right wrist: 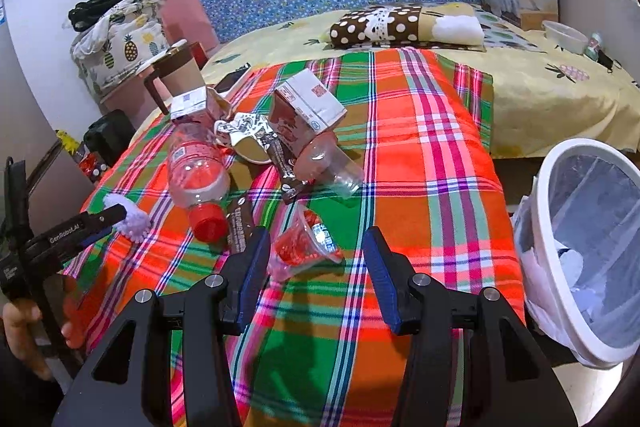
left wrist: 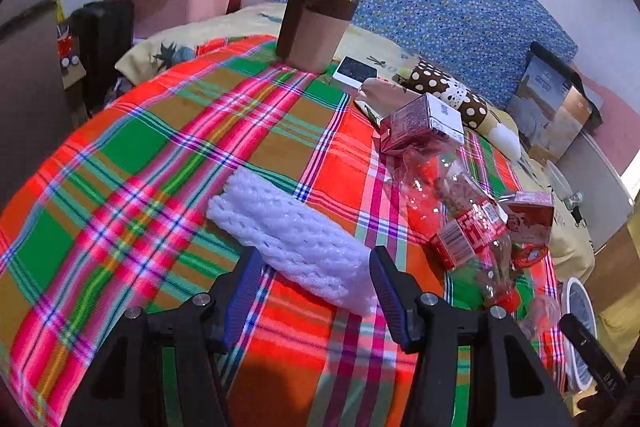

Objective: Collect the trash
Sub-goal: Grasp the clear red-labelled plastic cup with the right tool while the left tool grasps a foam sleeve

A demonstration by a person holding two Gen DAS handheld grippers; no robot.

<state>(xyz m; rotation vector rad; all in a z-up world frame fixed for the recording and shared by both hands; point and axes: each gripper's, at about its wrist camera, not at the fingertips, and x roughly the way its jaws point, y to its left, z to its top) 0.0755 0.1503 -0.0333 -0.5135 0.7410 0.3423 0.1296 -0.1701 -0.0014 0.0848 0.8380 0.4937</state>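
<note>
White bin [right wrist: 560, 187] sits right of the right gripper [right wrist: 316, 251], jaws spread, empty; clear cup [right wrist: 304, 247] just ahead btwn them. Left gripper [left wrist: 316, 275] spread too, white foam net [left wrist: 288, 239] at its tips, not pinched.

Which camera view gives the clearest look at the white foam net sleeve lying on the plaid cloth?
The left wrist view: the white foam net sleeve lies full-length just ahead of the open left hand-held gripper. The right wrist view shows only its end, partly hidden behind that gripper.
</note>
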